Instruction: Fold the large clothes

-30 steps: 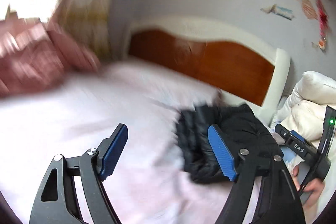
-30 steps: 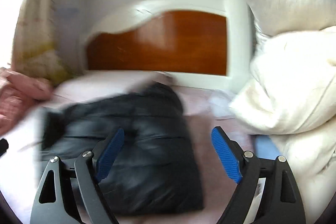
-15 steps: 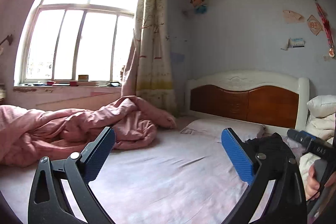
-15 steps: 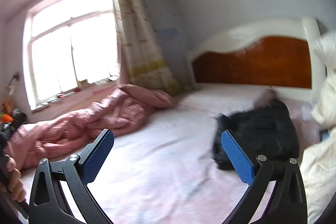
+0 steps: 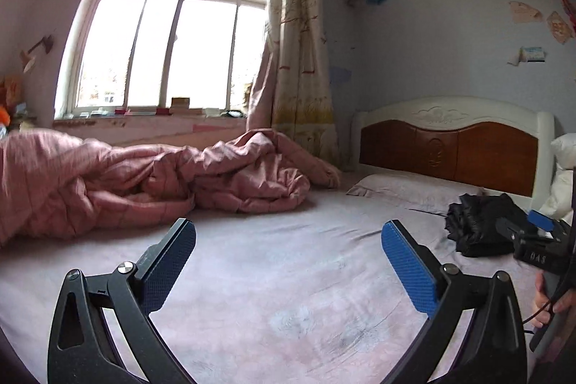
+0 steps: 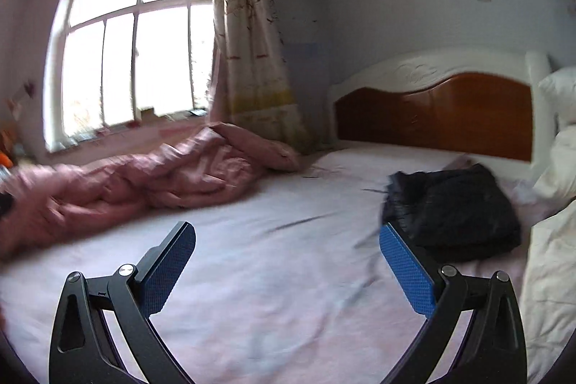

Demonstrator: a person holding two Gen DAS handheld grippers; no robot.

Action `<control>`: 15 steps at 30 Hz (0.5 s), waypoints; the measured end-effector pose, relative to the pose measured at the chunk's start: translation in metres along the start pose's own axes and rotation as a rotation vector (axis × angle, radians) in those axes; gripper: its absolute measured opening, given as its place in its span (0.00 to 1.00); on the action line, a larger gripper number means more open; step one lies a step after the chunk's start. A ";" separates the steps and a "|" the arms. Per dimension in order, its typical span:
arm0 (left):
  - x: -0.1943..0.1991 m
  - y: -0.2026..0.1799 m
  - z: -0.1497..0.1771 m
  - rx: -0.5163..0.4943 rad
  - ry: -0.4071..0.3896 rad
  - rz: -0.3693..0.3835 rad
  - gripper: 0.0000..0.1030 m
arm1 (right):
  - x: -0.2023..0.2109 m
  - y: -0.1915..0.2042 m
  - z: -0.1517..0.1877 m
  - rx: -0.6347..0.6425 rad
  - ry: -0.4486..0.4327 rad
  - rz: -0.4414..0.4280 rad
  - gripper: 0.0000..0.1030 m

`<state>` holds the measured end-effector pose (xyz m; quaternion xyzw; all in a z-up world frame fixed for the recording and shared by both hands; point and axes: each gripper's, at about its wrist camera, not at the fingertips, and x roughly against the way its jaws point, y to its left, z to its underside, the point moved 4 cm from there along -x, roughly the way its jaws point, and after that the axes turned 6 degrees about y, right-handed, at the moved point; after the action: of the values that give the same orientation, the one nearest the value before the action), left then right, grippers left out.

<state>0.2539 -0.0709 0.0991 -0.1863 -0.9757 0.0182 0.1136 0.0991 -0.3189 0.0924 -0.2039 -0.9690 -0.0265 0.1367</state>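
Now both grippers nearly level above bed sheet (image 5: pixel 288 276). Left gripper (image 5: pixel 288 261) fingers just spread wide, nothing between. Right gripper (image 6: pixel 286 260) same, empty. Folded black jacket (image 6: pixel 457 207) lies right, near headboard (image 6: pixel 439 110).

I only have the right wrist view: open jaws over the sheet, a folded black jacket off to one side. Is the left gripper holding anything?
Observer: No. The left gripper is open, its jaws have just been opening, and only bare sheet lies between them.
Operator: Can you see my gripper from there?
Observer: Yes. The right gripper, jaws also just opening and empty, shows in front of the black jacket, with a hand on its handle.
Operator: Anything near the headboard I can't make out?
Observer: A flat lilac pillow lies along the headboard, on the window side of the jacket.
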 end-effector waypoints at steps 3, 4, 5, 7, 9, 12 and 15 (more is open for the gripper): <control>-0.037 -0.014 0.030 0.017 0.028 0.041 0.99 | -0.021 -0.009 0.025 0.093 0.027 0.051 1.00; -0.049 -0.023 0.039 0.000 0.029 0.026 0.99 | -0.025 -0.010 0.031 0.113 0.034 0.074 1.00; -0.060 -0.033 0.050 -0.031 0.030 -0.004 0.99 | -0.028 -0.012 0.038 0.116 0.044 0.108 1.00; -0.081 -0.059 0.072 -0.129 0.087 -0.005 0.99 | -0.031 -0.021 0.052 0.043 0.052 0.131 1.00; -0.087 -0.076 0.082 -0.203 0.114 0.021 0.99 | -0.035 -0.030 0.060 -0.018 0.090 0.145 1.00; -0.076 -0.084 0.080 -0.221 0.064 0.040 0.99 | -0.029 -0.039 0.058 -0.059 0.054 0.170 1.00; -0.077 -0.085 0.080 -0.219 0.071 0.033 0.99 | -0.032 -0.040 0.062 -0.043 0.081 0.169 1.00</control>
<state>0.2751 -0.1782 0.0114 -0.2141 -0.9641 -0.0933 0.1265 0.0957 -0.3612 0.0236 -0.2864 -0.9413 -0.0439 0.1732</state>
